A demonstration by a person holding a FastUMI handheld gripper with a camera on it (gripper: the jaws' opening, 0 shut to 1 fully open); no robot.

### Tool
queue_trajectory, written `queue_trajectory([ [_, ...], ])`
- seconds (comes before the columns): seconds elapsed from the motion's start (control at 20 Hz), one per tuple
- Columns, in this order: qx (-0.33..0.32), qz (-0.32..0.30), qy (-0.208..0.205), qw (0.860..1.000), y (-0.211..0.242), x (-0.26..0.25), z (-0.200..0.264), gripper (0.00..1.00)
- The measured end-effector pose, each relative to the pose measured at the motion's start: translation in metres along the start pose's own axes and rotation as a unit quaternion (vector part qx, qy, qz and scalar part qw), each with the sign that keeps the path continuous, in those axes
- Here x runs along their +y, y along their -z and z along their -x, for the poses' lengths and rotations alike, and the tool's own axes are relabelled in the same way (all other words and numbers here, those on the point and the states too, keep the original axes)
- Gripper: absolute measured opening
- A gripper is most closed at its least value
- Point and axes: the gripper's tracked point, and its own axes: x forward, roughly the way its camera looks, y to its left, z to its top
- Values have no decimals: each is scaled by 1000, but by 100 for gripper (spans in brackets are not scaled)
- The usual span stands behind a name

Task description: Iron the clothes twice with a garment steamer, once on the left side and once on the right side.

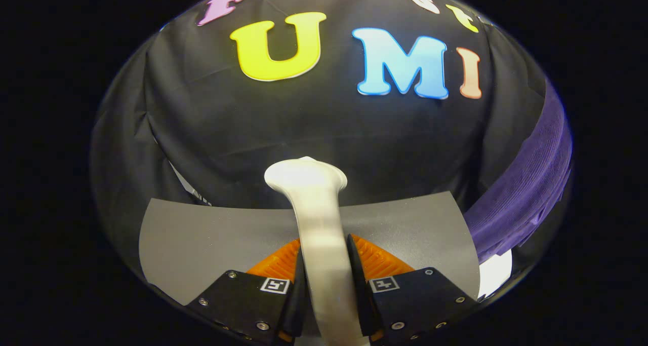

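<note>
One steamer [319, 219], one gripper [326, 285], one piece of purple clothing [526, 184] and one grey table [202, 234]. The gripper has two fingers [291, 260], orange and ribbed on their inner faces, and they are drawn in narrow, one pressing each side of the steamer's white handle. The handle runs up from between the fingers and ends in a wider, rounded head just ahead of them, held over the grey table surface. The purple clothing hangs off to the right, well apart from the steamer head and not touching it; it curves down along that side and ends beside the table's right edge, near a small white patch. Black cloth closes off the back, beyond the steamer.
</note>
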Motion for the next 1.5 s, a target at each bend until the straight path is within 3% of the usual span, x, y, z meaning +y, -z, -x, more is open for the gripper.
queue_trajectory([
  [0.45,-73,-18,-24,997,-13,-6,28,38],
  [0.65,-127,-60,-45,989,-10,-25,79,38],
  [0.9,-189,-32,-39,981,11,-69,151,38],
  [1.15,-268,7,-55,962,13,-104,226,38],
  [1.5,-337,-2,-17,941,11,-153,294,38],
])
